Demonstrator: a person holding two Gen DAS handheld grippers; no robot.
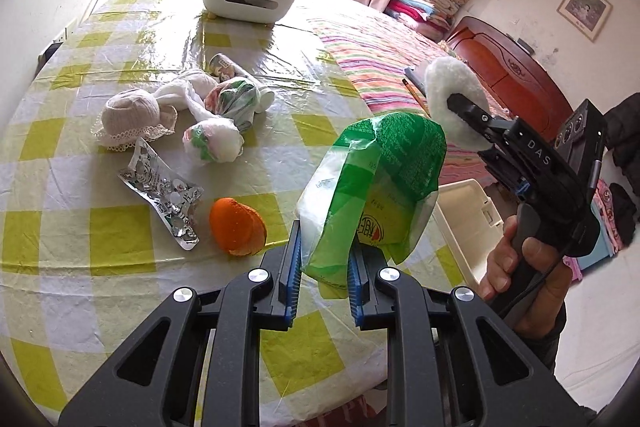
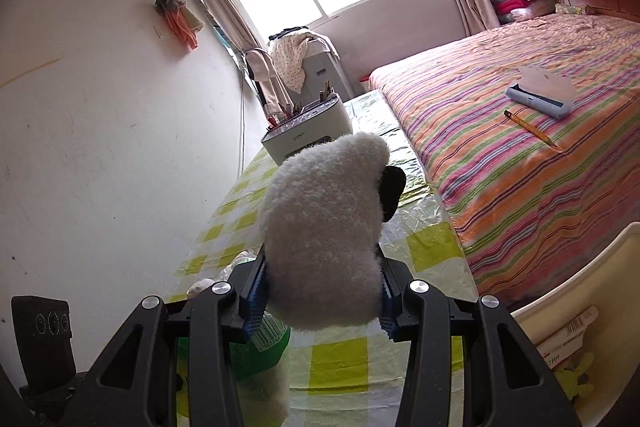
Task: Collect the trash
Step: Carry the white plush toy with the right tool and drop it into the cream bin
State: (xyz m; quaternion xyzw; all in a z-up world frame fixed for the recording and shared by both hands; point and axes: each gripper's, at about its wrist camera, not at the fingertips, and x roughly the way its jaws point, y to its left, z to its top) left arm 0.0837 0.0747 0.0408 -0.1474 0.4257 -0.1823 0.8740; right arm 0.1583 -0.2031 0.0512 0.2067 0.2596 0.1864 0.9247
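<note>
Left wrist view shows the left gripper (image 1: 322, 267) pinching the lower end of a green plastic bag (image 1: 372, 187), lifted clear of the checked desk (image 1: 80, 227); the grip is low on thin film, so the bag could slide out or flop over. The right gripper (image 2: 322, 291) is clamped on a fluffy white sock (image 2: 320, 227), held in the air over the desk's edge near the striped bed (image 2: 520, 187). A cream bin (image 1: 468, 223) stands just beyond the desk edge, below both loads. More trash remains on the desk: an orange peel (image 1: 236, 225), a foil blister pack (image 1: 164, 191) and wadded wrappers (image 1: 214, 143). With both grippers crowded together, they might collide, or a drop could miss the bin.
</note>
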